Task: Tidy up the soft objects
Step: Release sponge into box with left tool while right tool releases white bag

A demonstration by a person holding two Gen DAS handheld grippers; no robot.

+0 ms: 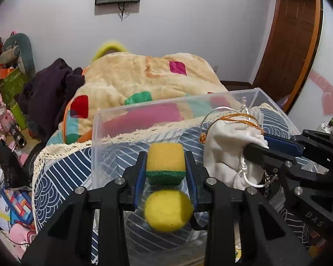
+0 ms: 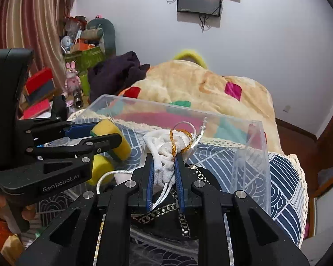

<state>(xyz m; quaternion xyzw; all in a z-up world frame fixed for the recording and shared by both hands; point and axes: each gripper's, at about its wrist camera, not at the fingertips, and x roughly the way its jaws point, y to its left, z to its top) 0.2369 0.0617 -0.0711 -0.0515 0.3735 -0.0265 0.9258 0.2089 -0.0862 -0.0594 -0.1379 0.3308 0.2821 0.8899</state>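
My left gripper (image 1: 165,165) is shut on a yellow and green sponge (image 1: 165,163) and holds it over a clear plastic bin (image 1: 144,108). A yellow ball (image 1: 168,210) lies in the bin just below it. My right gripper (image 2: 164,163) is shut on a white drawstring pouch (image 2: 166,147) with orange and white cords, also over the bin (image 2: 250,155). In the left wrist view the pouch (image 1: 228,146) and right gripper (image 1: 257,146) are at the right. In the right wrist view the sponge (image 2: 119,137), ball (image 2: 101,168) and left gripper (image 2: 104,136) are at the left.
The bin stands on a blue and white patterned cloth (image 1: 62,168) on a bed with a cream blanket (image 1: 144,75) behind. A black item with a gold patterned strap (image 2: 157,212) lies in the bin. Toys and boxes (image 1: 8,71) are piled at the left.
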